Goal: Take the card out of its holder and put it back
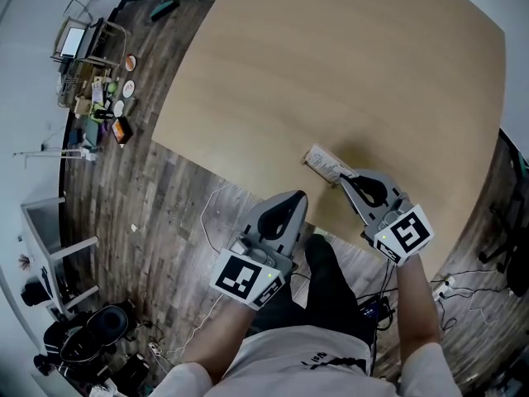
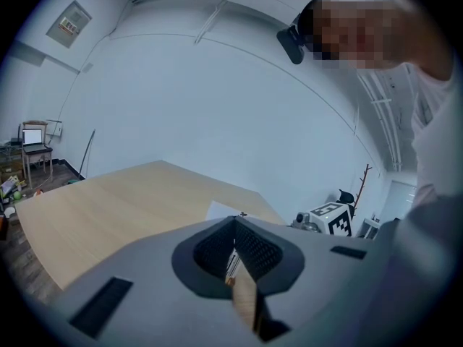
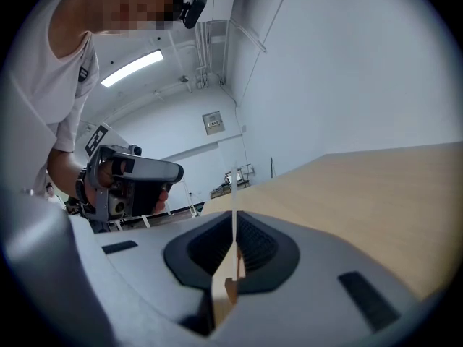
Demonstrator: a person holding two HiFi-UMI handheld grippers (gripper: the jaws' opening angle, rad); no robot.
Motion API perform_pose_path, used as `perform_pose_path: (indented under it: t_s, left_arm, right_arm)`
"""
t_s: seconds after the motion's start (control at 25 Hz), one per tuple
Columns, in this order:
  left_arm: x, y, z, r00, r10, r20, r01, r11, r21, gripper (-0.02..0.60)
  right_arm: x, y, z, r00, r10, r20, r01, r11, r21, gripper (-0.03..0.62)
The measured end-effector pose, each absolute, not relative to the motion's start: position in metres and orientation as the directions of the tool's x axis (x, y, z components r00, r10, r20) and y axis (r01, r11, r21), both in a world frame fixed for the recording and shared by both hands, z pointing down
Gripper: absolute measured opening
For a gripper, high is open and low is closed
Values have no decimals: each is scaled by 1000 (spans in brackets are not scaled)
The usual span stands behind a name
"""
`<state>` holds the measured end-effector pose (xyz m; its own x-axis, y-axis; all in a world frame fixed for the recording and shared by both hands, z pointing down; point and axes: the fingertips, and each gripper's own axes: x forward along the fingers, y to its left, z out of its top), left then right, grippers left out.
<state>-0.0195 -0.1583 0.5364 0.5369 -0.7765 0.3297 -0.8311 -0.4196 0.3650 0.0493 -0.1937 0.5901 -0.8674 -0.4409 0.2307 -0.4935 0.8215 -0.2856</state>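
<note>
The card holder (image 1: pixel 323 163), a small pale sleeve with a card in it, lies near the front edge of the light wooden table (image 1: pixel 331 64). My right gripper (image 1: pixel 344 176) is shut on its near end. In the right gripper view this shows as a thin white sheet (image 3: pixel 235 194) standing edge-on between the closed jaws (image 3: pixel 235 226). I cannot tell whether the jaws hold the sleeve or the card. My left gripper (image 1: pixel 299 195) hovers at the table's front edge, left of the holder, with its jaws shut (image 2: pixel 235 223) and empty. The holder (image 2: pixel 224 210) lies just beyond its tip.
The table's front edge runs diagonally just under both grippers. Dark wood floor (image 1: pixel 157 205) lies to the left with a cable on it. Small clutter and a wire rack (image 1: pixel 91 64) stand at the far left. Chairs and gear sit at lower left (image 1: pixel 83 337).
</note>
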Motion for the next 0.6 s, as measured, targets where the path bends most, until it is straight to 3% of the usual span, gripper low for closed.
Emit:
perform_pose_path:
  t_s: [0.6]
  left_arm:
    - [-17, -160, 539, 547, -766, 338, -825, -425, 372, 12]
  right_arm:
    - [42, -190, 613, -852, -420, 312, -500, 829, -250, 26]
